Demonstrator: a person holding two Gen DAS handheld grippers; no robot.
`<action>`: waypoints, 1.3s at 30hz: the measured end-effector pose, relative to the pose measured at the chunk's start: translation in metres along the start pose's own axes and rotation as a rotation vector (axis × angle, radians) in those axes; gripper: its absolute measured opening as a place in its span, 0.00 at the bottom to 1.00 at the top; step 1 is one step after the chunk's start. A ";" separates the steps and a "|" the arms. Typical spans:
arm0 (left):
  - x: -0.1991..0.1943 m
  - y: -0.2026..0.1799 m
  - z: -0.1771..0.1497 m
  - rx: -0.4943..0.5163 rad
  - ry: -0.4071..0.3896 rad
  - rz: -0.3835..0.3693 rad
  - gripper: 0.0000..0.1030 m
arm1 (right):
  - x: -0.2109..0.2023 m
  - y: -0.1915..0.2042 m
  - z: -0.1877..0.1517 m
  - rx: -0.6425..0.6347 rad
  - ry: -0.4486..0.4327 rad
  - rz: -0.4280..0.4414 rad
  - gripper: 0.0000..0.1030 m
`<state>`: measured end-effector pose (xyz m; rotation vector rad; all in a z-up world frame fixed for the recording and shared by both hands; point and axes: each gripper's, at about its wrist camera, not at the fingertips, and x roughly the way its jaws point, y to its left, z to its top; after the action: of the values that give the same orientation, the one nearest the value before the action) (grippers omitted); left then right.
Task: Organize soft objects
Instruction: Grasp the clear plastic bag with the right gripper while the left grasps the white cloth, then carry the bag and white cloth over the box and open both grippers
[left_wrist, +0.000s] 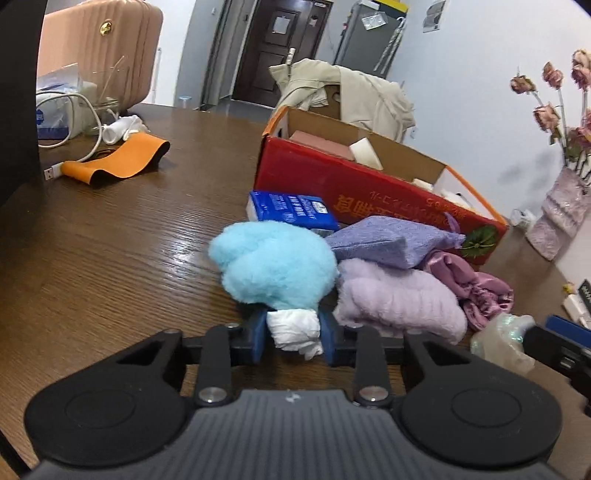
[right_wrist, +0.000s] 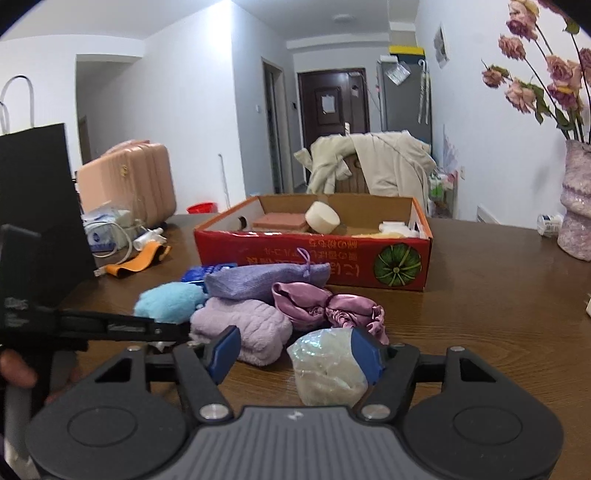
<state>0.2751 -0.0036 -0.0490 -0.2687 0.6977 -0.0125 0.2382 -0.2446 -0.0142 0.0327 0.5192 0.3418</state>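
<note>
Left tool (left_wrist: 293, 338) pinching white tail of blue plush toy (left_wrist: 273, 267), toy lying on table (left_wrist: 110, 240) beside lilac fleece towel (left_wrist: 399, 299). Plush looking light, squashy; tail grip likely letting body dangle and swing.

Right tool (right_wrist: 295, 354) gaping wide around crinkly plastic pouch (right_wrist: 325, 369); film probably slippery, better squeezed mid-body.

Glossy wood-grain table; red cardboard box (right_wrist: 314, 254) just behind pile.
</note>
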 end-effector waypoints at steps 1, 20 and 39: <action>-0.002 0.001 0.000 -0.004 0.004 -0.013 0.27 | 0.004 0.001 0.002 -0.002 0.006 0.002 0.61; -0.095 -0.021 -0.023 0.088 -0.111 -0.117 0.26 | -0.019 0.004 -0.016 -0.038 0.061 -0.085 0.29; -0.071 -0.080 0.072 0.251 -0.219 -0.241 0.27 | -0.064 -0.028 0.041 -0.027 -0.140 -0.009 0.29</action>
<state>0.2725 -0.0562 0.0692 -0.1086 0.4375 -0.2948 0.2149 -0.2896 0.0485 0.0279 0.3759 0.3355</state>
